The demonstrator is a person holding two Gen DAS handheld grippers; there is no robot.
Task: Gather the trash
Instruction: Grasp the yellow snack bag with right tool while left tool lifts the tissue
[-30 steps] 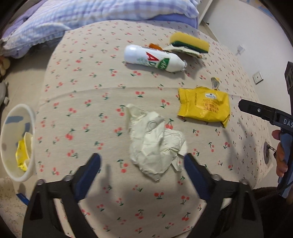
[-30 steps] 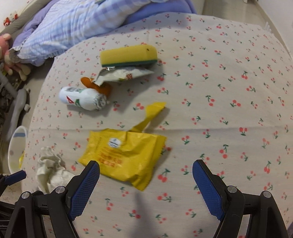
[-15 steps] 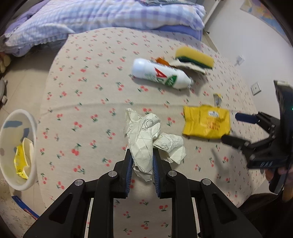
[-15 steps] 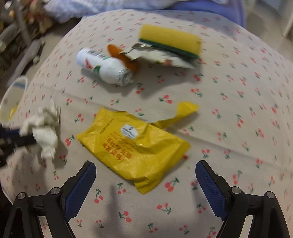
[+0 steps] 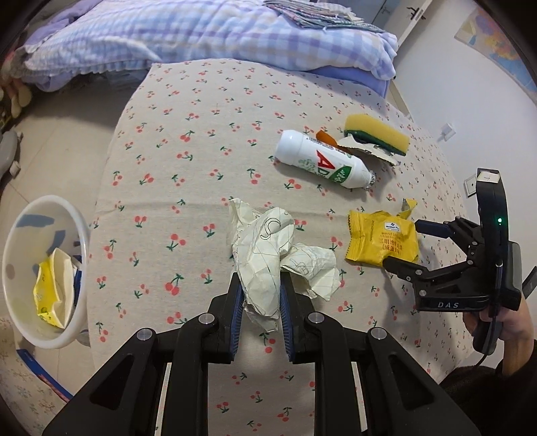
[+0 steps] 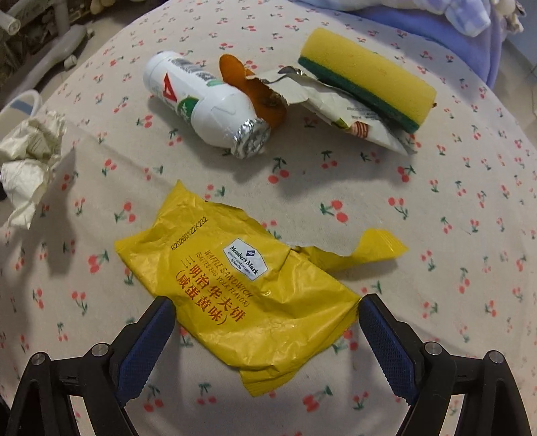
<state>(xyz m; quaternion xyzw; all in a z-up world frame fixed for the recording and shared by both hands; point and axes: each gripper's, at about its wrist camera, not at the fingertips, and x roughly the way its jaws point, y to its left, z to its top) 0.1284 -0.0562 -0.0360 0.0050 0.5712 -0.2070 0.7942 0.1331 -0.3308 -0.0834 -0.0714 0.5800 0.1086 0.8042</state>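
My left gripper pinches the crumpled paper mid-bed, near its front edge; I'd carry it over the left edge into the white bin without loosening. My right gripper gapes empty astride the yellow wrapper; lower, then close.

Cherry-print cloth covers the counter. Behind it, bed w/ plaid quilt in blue/lilac/white, folded checked cloth on top. Purple sheet under quilt edge, nr counter's far side. White wall at right w/ socket, switch plate, map poster. Beige floor at left.
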